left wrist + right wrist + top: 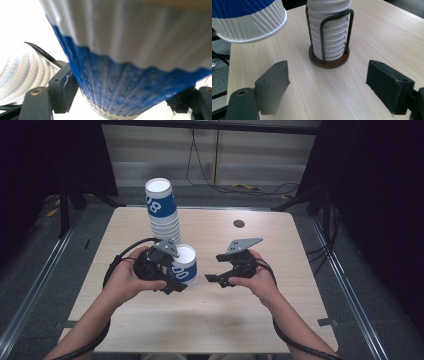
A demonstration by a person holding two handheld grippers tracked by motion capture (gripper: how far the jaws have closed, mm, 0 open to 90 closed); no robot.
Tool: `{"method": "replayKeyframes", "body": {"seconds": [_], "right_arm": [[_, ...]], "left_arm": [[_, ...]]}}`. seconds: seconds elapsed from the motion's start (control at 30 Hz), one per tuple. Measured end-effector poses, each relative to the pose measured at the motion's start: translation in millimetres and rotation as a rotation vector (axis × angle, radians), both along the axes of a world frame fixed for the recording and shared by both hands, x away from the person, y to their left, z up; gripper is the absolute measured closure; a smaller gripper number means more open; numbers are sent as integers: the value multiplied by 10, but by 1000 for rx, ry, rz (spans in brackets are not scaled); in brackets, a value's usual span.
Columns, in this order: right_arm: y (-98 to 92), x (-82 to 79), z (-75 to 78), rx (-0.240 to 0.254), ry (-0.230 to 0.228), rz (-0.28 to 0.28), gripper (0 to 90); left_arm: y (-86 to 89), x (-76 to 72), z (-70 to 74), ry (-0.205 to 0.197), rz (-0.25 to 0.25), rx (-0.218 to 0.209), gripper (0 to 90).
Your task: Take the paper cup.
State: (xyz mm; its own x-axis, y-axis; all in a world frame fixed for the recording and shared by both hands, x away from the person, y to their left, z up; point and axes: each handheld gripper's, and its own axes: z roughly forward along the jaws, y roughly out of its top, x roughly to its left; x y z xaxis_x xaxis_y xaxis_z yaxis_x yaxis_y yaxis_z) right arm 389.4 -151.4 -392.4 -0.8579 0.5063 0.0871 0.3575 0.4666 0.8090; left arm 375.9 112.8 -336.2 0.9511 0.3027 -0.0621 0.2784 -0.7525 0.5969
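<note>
The left gripper (172,275) pinches a blue-and-white paper cup (183,265) just above the table (240,315), near the cup stack (162,212) in its wire holder (329,58). The right gripper (220,279) hovers spread, probably next to take the cup

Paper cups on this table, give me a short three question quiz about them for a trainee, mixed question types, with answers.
1. True or false: the left gripper is shut on the single cup.
2. The stack of cups stands in: A) a wire holder on a round base, B) a bowl, C) a box.
3. Fill in: the right gripper has its jaws ____.

Key: 1 true; 2 A; 3 open, with nothing between them.
</note>
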Motion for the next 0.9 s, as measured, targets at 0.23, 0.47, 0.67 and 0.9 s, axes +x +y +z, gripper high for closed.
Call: {"method": "replayKeyframes", "body": {"seconds": [0.23, 0.47, 0.67, 0.9], "right_arm": [[-100, -23, -89, -5, 9, -1, 176], [-153, -56, -145, -6, 18, 0, 176], [-167, -80, -171, -21, 18, 10, 176], [-183, -91, -169, -24, 19, 15, 176]], "left_arm": [[-69, 36, -66, 14, 0, 35, 234], [-129, 67, -89, 19, -8, 65, 234], [-180, 103, -93, 34, -23, 117, 232], [-260, 114, -62, 40, -29, 165, 231]]}}
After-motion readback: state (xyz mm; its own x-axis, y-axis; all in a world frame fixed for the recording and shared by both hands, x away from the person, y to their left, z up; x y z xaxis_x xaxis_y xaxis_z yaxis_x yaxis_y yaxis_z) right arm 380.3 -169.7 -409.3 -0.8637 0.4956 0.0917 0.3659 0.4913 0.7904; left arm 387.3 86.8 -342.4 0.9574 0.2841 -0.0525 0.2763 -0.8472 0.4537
